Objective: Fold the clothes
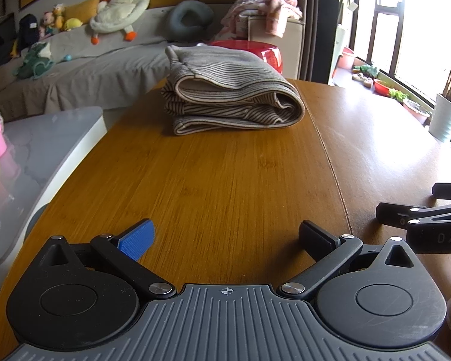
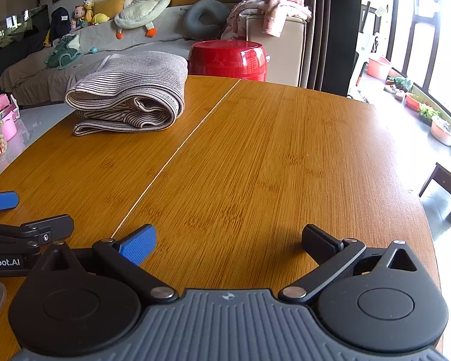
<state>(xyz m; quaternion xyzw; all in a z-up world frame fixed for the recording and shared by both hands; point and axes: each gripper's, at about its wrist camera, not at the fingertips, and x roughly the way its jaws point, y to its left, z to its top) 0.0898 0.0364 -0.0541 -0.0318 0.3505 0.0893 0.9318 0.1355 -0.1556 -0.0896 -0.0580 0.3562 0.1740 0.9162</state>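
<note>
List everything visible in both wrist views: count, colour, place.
striped garment: 1, grey-beige with dark stripes, folded on the far part of the table
table: 1, brown wood, seam running across the top
red stool: 1, red, behind the table
sofa: 1, grey cover, back of room
goose plush: 1, white with orange beak and feet, on the sofa
neck pillow: 1, grey-blue, on the sofa
pink clothes: 1 pile, pink, on a beige unit right of the sofa
left gripper: 1, black with one blue pad, open over the near table
right gripper: 1, same, open
</note>
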